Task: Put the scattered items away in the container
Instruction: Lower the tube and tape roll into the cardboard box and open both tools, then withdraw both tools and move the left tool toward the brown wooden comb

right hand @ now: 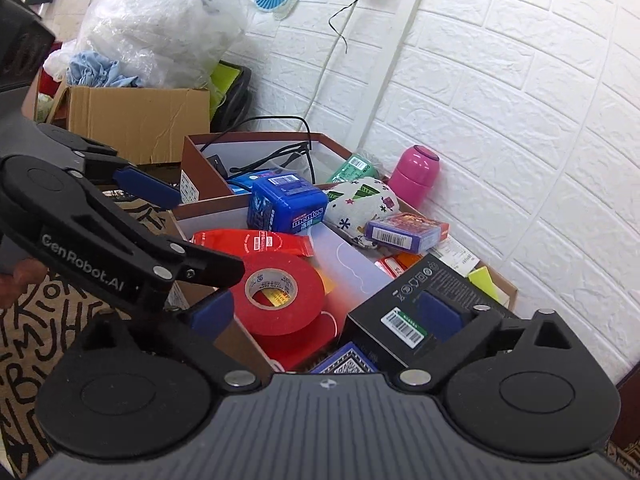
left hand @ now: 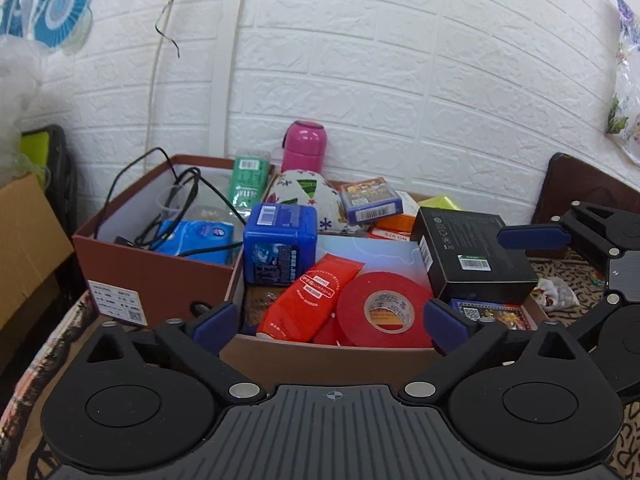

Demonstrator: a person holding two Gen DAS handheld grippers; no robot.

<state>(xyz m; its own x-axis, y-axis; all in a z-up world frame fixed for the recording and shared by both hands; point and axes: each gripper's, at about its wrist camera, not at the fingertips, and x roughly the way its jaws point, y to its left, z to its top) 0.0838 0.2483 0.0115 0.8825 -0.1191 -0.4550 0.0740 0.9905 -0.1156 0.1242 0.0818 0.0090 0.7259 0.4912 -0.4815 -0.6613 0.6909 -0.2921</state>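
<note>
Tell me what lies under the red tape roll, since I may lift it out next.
The red tape roll leans on a second red roll and against the red tube. Whatever lies deeper in the box is covered.

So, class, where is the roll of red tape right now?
The roll of red tape lies in the front of the open cardboard box, between the red tube on its left and the black carton on its right.
</note>
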